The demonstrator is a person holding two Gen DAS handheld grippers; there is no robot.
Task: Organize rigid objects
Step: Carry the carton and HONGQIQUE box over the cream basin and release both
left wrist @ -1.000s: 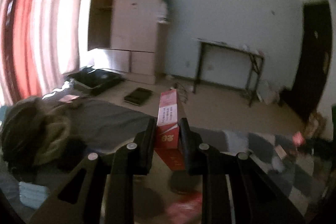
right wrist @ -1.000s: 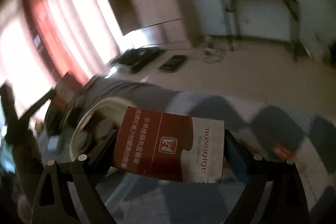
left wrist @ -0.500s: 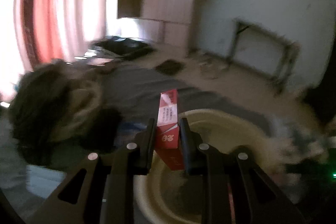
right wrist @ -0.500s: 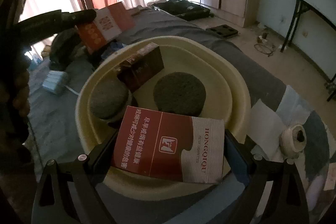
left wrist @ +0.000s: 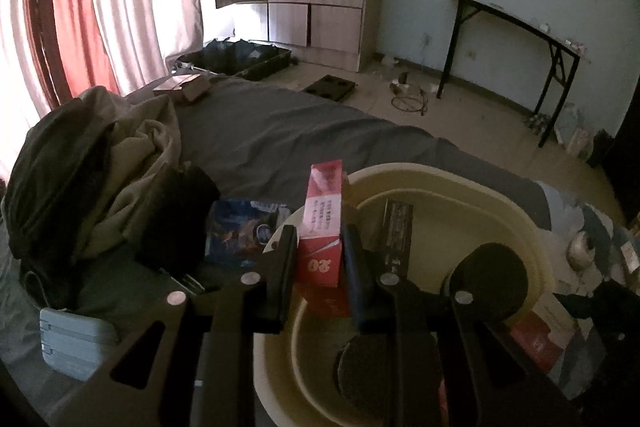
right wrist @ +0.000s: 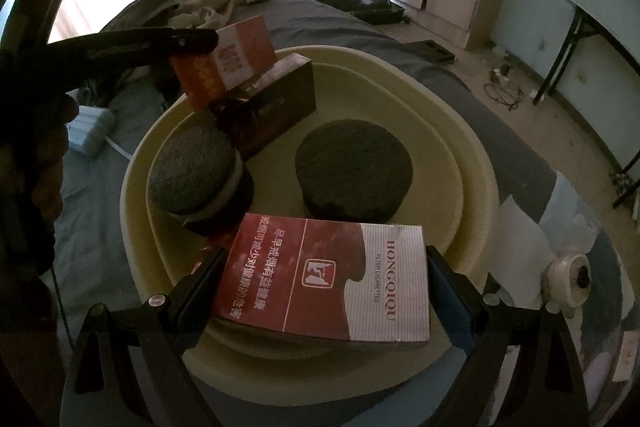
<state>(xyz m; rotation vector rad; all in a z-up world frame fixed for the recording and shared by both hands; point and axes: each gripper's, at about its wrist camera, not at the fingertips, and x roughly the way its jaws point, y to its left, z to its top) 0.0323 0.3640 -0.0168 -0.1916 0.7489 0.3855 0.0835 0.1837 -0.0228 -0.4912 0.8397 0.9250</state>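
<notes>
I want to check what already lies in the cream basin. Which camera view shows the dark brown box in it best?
The right wrist view: the dark brown box shows two full faces there, leaning against the basin wall. The left wrist view gives only a narrow dark sliver of it, behind the left gripper.

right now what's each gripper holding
left gripper: closed on a red box, jaws just starting to open
right gripper: closed on a cigarette pack

The basin (right wrist: 476,163) looked smooth matt cream plastic; the round pads (right wrist: 354,167) rough and fibrous; the red-and-white carton (right wrist: 320,279) glossy printed card; the bedsheet (left wrist: 304,131) grey cloth
</notes>
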